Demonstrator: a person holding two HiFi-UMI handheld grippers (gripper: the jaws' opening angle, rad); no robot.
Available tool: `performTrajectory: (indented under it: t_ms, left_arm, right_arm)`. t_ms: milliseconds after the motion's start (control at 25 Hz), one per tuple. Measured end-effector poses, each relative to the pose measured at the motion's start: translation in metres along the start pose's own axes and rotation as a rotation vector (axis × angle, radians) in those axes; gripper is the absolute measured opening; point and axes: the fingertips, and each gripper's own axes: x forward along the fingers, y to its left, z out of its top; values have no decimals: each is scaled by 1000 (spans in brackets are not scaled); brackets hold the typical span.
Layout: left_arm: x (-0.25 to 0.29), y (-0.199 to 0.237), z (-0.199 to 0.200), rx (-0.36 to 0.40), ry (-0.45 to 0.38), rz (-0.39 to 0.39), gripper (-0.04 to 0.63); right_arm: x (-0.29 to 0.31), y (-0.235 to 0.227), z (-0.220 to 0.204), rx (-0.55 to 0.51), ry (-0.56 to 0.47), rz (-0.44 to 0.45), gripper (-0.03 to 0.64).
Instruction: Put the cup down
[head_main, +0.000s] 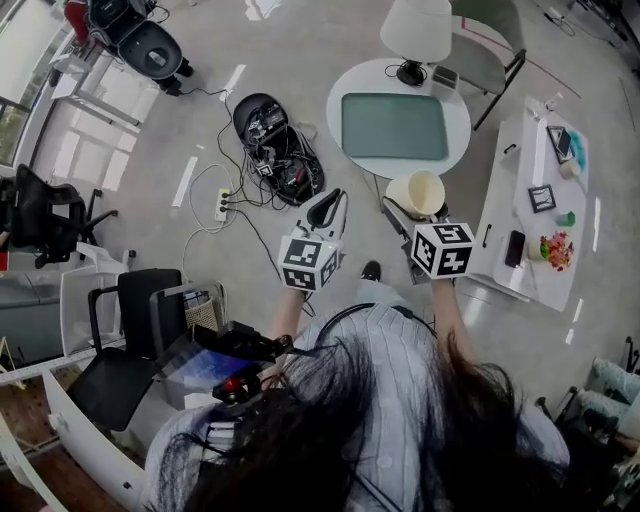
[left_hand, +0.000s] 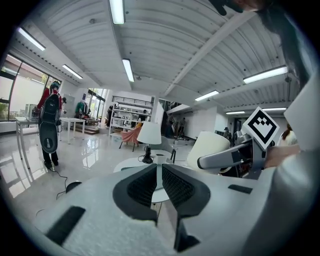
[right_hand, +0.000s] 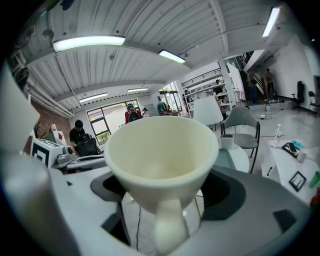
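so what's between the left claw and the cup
Nothing but floor between the left claw and the cup; the head view shows that stretch bare.

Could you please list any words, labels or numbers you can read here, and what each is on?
No readable text anywhere.
Left marker cube and right marker cube: square patterns only, no letters.
Cup: plain, no print.
Small items on the side table: too small to read.
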Motion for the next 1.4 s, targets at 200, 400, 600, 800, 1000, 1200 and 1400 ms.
performTrajectory:
  t_ms: [200, 400, 600, 800, 1000, 1200, 1400]
  left_arm:
    - [35, 7, 11, 12, 6, -3, 23]
    - [55, 5, 14, 25, 23, -22, 23]
    - [69, 4, 17, 36, 32, -36, 23]
    - [85, 13, 18, 33, 41, -52, 23]
    - [119, 32, 24, 47, 53, -73, 23]
    - [158, 56, 31, 74, 75, -107, 23]
    - [201, 77, 37, 112, 107, -168, 23]
  right_arm:
    - [19, -23, 8, 15, 6, 4, 413]
    - [30, -40, 12, 35, 13, -3, 413]
    - [35, -50, 12, 54, 13, -8, 413]
    - [44, -63, 12, 72, 23, -35, 413]
    - [64, -83, 23, 92, 18, -69, 413]
    - [94, -105, 35, 121, 23, -123, 413]
    - [132, -130, 48, 154, 20, -165, 413]
